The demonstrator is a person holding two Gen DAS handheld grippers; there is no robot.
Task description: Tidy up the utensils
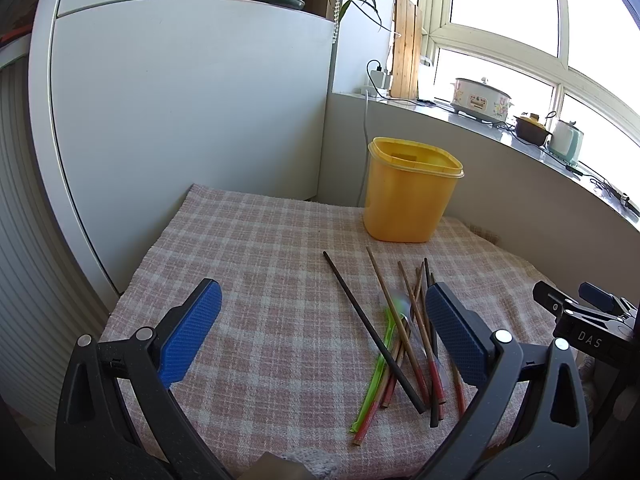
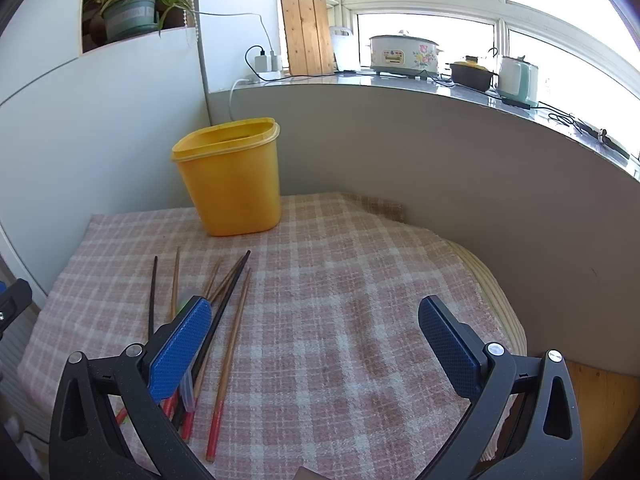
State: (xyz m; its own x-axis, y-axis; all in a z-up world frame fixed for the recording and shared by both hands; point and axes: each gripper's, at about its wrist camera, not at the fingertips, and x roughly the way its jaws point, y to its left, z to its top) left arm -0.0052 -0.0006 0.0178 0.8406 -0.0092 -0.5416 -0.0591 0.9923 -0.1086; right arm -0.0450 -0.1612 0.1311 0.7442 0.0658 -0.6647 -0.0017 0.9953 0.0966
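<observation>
A loose pile of chopsticks (image 1: 416, 332) lies on the pink checked cloth (image 1: 260, 280): wooden ones with red ends, black ones and a green plastic utensil (image 1: 376, 376). Behind them stands an empty yellow tub (image 1: 408, 196). My left gripper (image 1: 320, 320) is open above the cloth, with the pile just inside its right finger. In the right wrist view the chopsticks (image 2: 224, 320) lie beside and under the left finger, and the yellow tub (image 2: 236, 184) stands behind them. My right gripper (image 2: 316, 340) is open over bare cloth (image 2: 360, 300). The right gripper's body (image 1: 584, 312) shows at the left view's right edge.
A white cabinet (image 1: 180, 120) walls the left side and a grey ledge wall (image 2: 440, 168) the back and right. On the ledge stand a floral cooker (image 2: 404, 56), a dark pot (image 2: 472, 74), a kettle (image 2: 518, 78) and cables. A potted plant (image 2: 132, 12) sits on the cabinet.
</observation>
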